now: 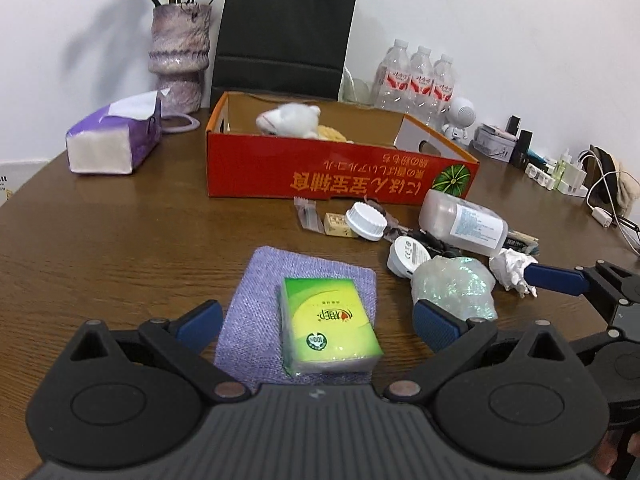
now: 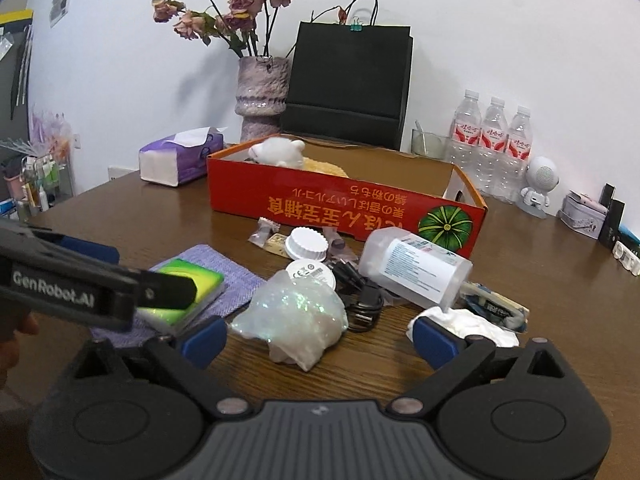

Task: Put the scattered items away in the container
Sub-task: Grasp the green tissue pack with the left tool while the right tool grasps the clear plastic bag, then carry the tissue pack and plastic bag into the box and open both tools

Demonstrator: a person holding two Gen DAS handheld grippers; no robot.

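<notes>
The red cardboard box (image 1: 320, 168) held only a plush toy (image 1: 290, 120); tissue pack (image 1: 328, 328), bottle (image 1: 464, 222) and iridescent wrap (image 2: 292, 312) lay outside, with left gripper (image 1: 316, 320) and right gripper (image 2: 320, 340) jaws both spread, empty.

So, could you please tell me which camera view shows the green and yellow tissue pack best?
The left wrist view: the green and yellow tissue pack lies unobstructed on the purple knitted cloth. In the right wrist view, the left gripper covers much of the pack.
</notes>
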